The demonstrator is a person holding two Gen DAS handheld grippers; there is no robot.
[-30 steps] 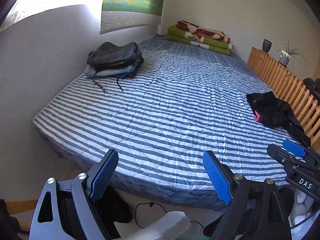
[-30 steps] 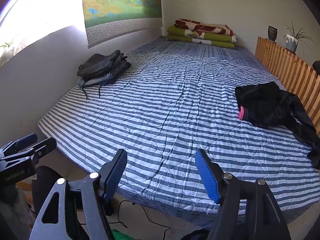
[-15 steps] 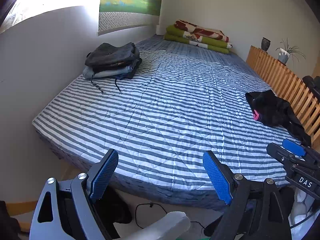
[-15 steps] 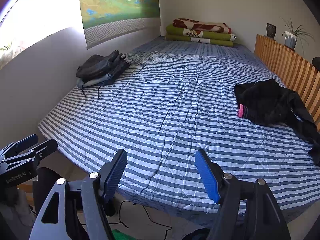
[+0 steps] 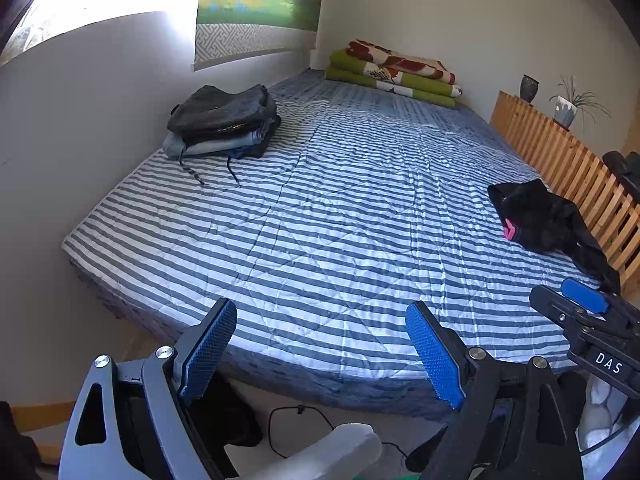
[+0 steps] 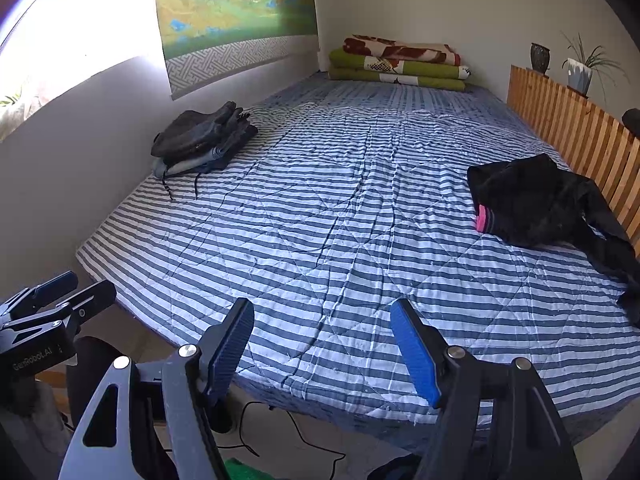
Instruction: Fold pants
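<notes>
Left gripper (image 5: 320, 344): hovering off the near edge of the bed, fingers spread wide, nothing sitting between the blue pads (image 5: 208, 344).
Right gripper (image 6: 322, 344): hanging beside it, also off the near edge, jaws parted and gripping nothing; its tips are showing at the right edge of the left wrist view.
Black pants (image 6: 536, 204): lying crumpled on the right side of the bed, just beside the wooden slatted rail (image 6: 576, 140), one leg trailing toward the near right corner; a pink patch is peeking out at the crumpled end. Well apart from both grippers.
Bed (image 5: 340, 220): spreading out under a blue-and-white striped quilted cover, the middle lying bare.
Folded stack (image 5: 220, 124): sitting on the far left side against the wall, dark garments over a denim one, two cords dangling onto the stripes.
Folded blankets (image 6: 400, 64): piling up at the far end, green with a red-and-cream one on top.
Rail top: carrying a dark vase (image 6: 540, 58) and a potted plant (image 6: 582, 68).
Floor: a black cable (image 5: 296, 420) is curling just below the near edge.
</notes>
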